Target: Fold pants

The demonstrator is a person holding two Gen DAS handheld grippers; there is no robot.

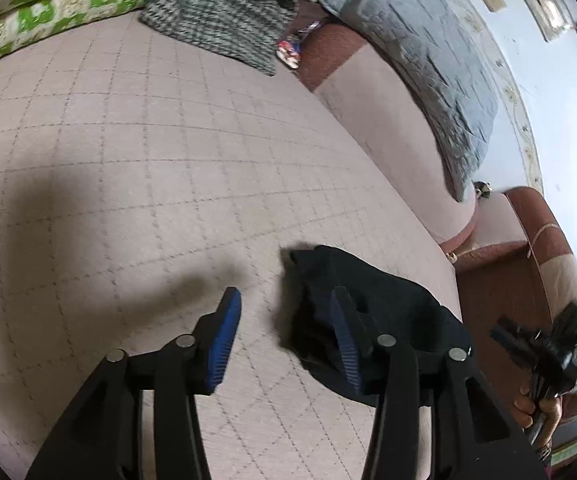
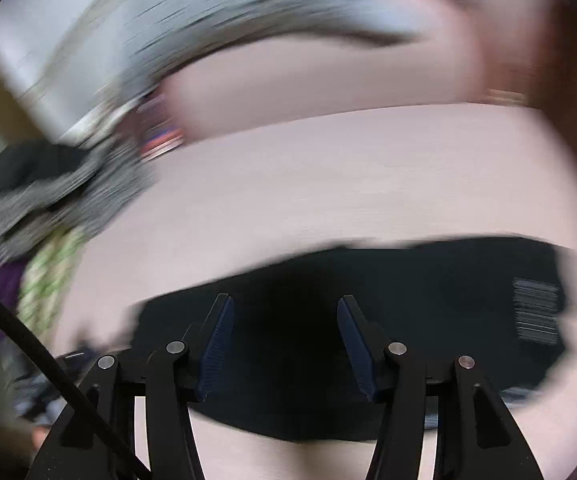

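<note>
The black pants (image 1: 372, 304) lie bunched into a compact bundle on the pink quilted sofa seat (image 1: 128, 152), near its right edge. My left gripper (image 1: 284, 320) hovers just left of the bundle, its jaws apart and nothing between them; its right finger overlaps the cloth's edge in this view. In the blurred right wrist view the pants (image 2: 428, 300) spread dark across the seat with a white label (image 2: 536, 312) on the right. My right gripper (image 2: 284, 320) stands open above them, gripping nothing. The right gripper's body (image 1: 540, 344) shows at the sofa's edge, a hand below it.
A grey houndstooth garment (image 1: 216, 20) and green-patterned cushions (image 1: 48, 12) lie at the far end of the seat. A grey quilted blanket (image 1: 428, 60) hangs over the backrest. The brown armrest (image 1: 528, 248) borders the seat on the right.
</note>
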